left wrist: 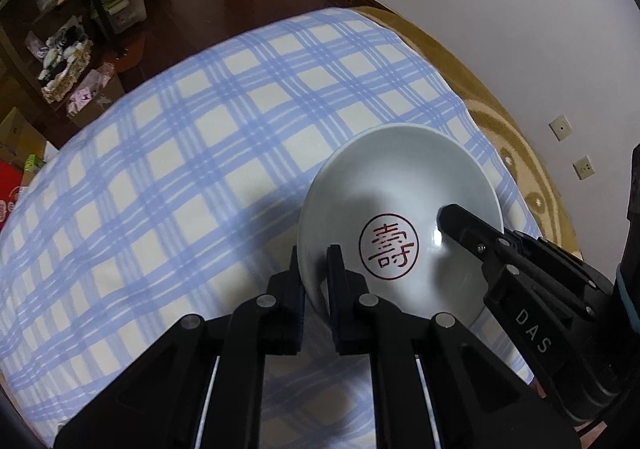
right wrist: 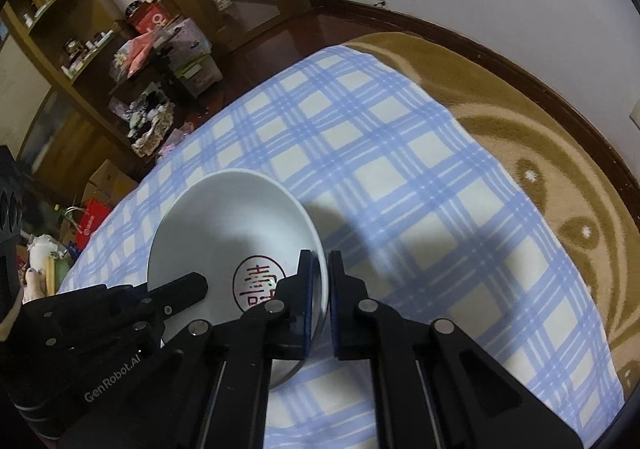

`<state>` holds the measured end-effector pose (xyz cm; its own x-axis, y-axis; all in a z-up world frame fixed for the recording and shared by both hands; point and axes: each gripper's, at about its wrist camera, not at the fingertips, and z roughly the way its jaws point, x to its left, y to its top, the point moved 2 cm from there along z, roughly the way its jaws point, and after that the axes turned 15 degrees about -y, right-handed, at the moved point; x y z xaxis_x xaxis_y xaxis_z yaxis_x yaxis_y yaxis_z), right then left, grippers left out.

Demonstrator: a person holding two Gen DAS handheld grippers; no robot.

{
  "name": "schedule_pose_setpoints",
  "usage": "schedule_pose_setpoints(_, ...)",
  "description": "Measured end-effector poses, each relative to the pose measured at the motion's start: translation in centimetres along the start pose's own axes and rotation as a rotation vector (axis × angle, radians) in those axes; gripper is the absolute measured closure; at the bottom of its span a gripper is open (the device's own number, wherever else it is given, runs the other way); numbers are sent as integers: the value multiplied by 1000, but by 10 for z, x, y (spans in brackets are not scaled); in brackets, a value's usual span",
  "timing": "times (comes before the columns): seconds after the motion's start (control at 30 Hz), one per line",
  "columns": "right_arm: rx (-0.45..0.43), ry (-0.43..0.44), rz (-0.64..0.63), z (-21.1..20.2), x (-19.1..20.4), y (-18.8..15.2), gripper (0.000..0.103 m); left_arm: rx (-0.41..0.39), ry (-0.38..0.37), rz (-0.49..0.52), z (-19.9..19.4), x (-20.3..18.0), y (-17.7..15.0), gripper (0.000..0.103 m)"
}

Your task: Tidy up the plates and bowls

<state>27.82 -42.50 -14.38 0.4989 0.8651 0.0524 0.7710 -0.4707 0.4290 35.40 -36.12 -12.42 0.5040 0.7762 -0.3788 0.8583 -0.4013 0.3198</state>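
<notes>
A pale grey-white bowl (left wrist: 400, 185) with a red round character stamp on its inside bottom is over the blue-checked cloth (left wrist: 192, 153). My left gripper (left wrist: 316, 269) is shut on the bowl's left rim, one finger inside and one outside. In the right wrist view the same bowl (right wrist: 228, 217) has its right rim pinched by my right gripper (right wrist: 321, 269), which is also shut. Each view shows the other gripper's inner finger (left wrist: 460, 223) (right wrist: 188, 285) reaching into the bowl from the opposite side. Whether the bowl's base touches the cloth is hidden.
The checked cloth lies over a brown patterned blanket (right wrist: 532, 153) that runs to the white wall (left wrist: 500, 9). Dark wooden floor (left wrist: 224, 1) and cluttered shelves with boxes and bags (right wrist: 152, 81) stand beyond the cloth's far left edge.
</notes>
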Motion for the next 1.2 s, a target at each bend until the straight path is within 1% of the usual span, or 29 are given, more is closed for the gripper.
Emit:
schedule_pose_setpoints(0.2, -17, 30, -43, -28, 22, -1, 95, -18, 10, -10, -35, 8, -11, 92)
schedule_pose_setpoints(0.37, -37, 25, -89, -52, 45, -7, 95, -45, 36, -11, -66, 13, -26, 91)
schedule_pose_setpoints(0.57, -49, 33, -132, -75, 74, -20, 95, -71, 48, -58, -101, 30, -49, 91)
schedule_pose_setpoints(0.7, -68, 21, -184, -92, 96, -33, 95, -76, 58, -57, -121, 40, -64, 91)
schedule_pose_setpoints(0.9, -69, 42, -220, -110, 120, -55, 95, -93, 66, -93, -150, 57, -92, 91)
schedule_pose_setpoints(1.07, -56, 97, -215, -121, 133, -80, 95, -99, 77, -100, -170, 68, -118, 92)
schedule_pose_setpoints(1.2, -50, 114, -264, -130, 151, -97, 95, -101, 80, -122, -184, 80, -140, 91)
